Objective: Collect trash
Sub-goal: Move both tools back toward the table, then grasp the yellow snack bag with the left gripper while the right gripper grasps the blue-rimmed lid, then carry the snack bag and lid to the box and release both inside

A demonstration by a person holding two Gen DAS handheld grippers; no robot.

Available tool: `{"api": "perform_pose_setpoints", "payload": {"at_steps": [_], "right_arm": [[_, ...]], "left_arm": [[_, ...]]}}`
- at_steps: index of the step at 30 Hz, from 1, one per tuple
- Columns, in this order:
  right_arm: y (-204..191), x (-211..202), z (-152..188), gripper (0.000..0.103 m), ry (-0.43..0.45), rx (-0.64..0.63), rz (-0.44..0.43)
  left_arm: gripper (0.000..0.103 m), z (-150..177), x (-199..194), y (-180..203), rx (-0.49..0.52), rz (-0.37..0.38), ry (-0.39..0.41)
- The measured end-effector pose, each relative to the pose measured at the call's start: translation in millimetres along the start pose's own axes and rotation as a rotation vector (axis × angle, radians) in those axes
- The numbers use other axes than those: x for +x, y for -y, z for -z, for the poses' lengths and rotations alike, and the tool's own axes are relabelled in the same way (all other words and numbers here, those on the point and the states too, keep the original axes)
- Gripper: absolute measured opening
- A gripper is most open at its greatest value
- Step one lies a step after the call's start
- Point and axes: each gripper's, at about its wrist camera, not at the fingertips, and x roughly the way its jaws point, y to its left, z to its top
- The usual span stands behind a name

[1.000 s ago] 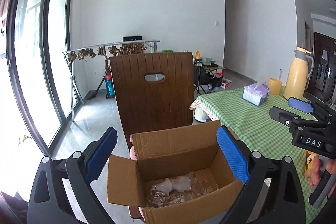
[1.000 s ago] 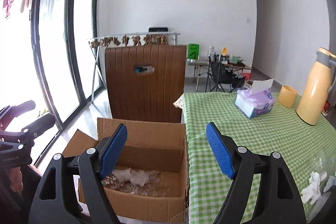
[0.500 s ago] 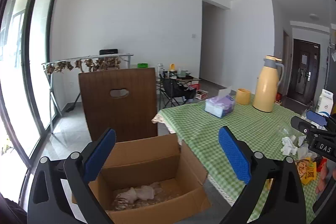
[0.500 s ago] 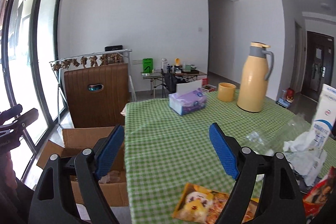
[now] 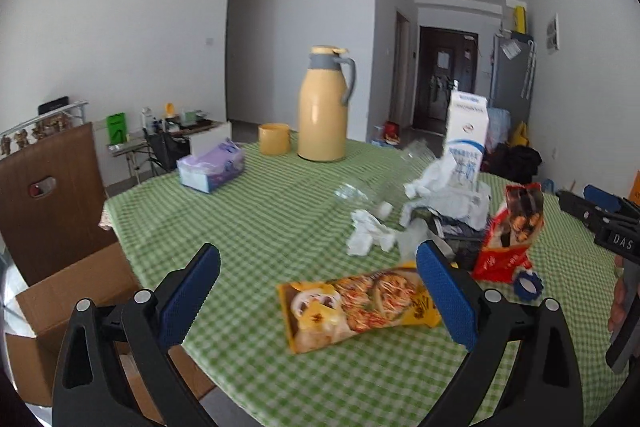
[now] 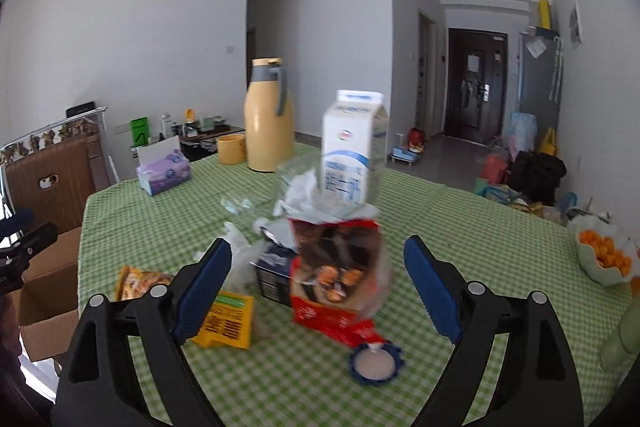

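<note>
A: Trash first, left view. What do you have?

B: I'm using the flask (image 5: 322, 107) as my mark. Nearer me than it, and to its right, the trash sits in a heap on the table (image 5: 248, 227): a carton (image 5: 466, 139) standing upright, crumpled tissues (image 5: 368, 233) in front of the carton, and a red bag (image 5: 512, 231) standing at the heap's near right edge. A noodle pack (image 5: 356, 303) lies flat, nearest me of all, well in front of the flask. A blue cap (image 5: 527, 285) rests just beside the red bag's base.

A: And your left gripper?

B: My left gripper (image 5: 318, 297) is spread wide with nothing between the pads. The noodle pack shows between the fingers, its right end hidden behind the right pad. My right gripper (image 5: 592, 201) pokes in at the far right edge; from here I cannot tell its state. The box (image 5: 60, 307) sits below the table's left edge, far left of the flask.

A: Right view?

B: The flask (image 6: 268, 119) stands left of centre. The carton (image 6: 352, 151) is right of it and closer to me, and the red bag (image 6: 340, 279) stands in front of the carton, closer again. The blue cap (image 6: 376, 363) lies open side up at the bag's foot. A yellow packet (image 6: 226, 319) lies to the bag's left.

A: Jaws?

B: My right gripper (image 6: 318, 285) has just been opening and stands wide; the red bag shows between the pads, untouched by either.
</note>
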Motion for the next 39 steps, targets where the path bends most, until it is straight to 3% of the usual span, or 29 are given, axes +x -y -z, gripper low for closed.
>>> {"api": "perform_pose_setpoints", "payload": {"at_steps": [3,8,16,20,21,23,29,32,34,39], "right_arm": [[25.8,-4.2,14.6,0.084,-0.034,0.036,0.038],[47.6,1.9,35.8,0.084,-0.102,0.077,0.066],[50.6,29.8,48.6,0.084,-0.211,0.094,0.025],[50.0,48.6,57.2,0.084,-0.292,0.096,0.004],[48.7,52.9,60.0,0.084,-0.308,0.095,-0.01],[46.9,58.2,63.3,0.084,-0.325,0.083,-0.017],[29.1,84.0,71.3,0.084,-0.403,0.034,-0.024],[27.8,99.8,75.6,0.07,-0.449,0.061,-0.025],[26.2,106.7,76.9,0.053,-0.48,0.07,-0.032],[20.6,97.4,76.7,0.052,-0.483,0.073,-0.034]], "left_arm": [[0.095,15.4,22.1,8.0,0.008,0.035,-0.064],[0.095,29.8,68.2,-13.1,-0.033,-0.001,-0.163],[0.096,43.6,143.7,-35.7,-0.131,-0.047,-0.406],[0.094,49.5,153.0,-41.4,-0.193,-0.049,-0.439],[0.092,49.2,153.6,-39.7,-0.177,-0.062,-0.438],[0.071,47.1,149.1,-29.7,-0.152,-0.06,-0.433],[0.031,53.6,130.3,13.3,0.067,-0.204,-0.346],[0.013,51.0,118.8,14.1,0.057,-0.18,-0.32],[0.01,47.0,107.9,12.2,0.034,-0.147,-0.309],[0.008,32.6,77.0,5.3,-0.033,-0.079,-0.265]]}}
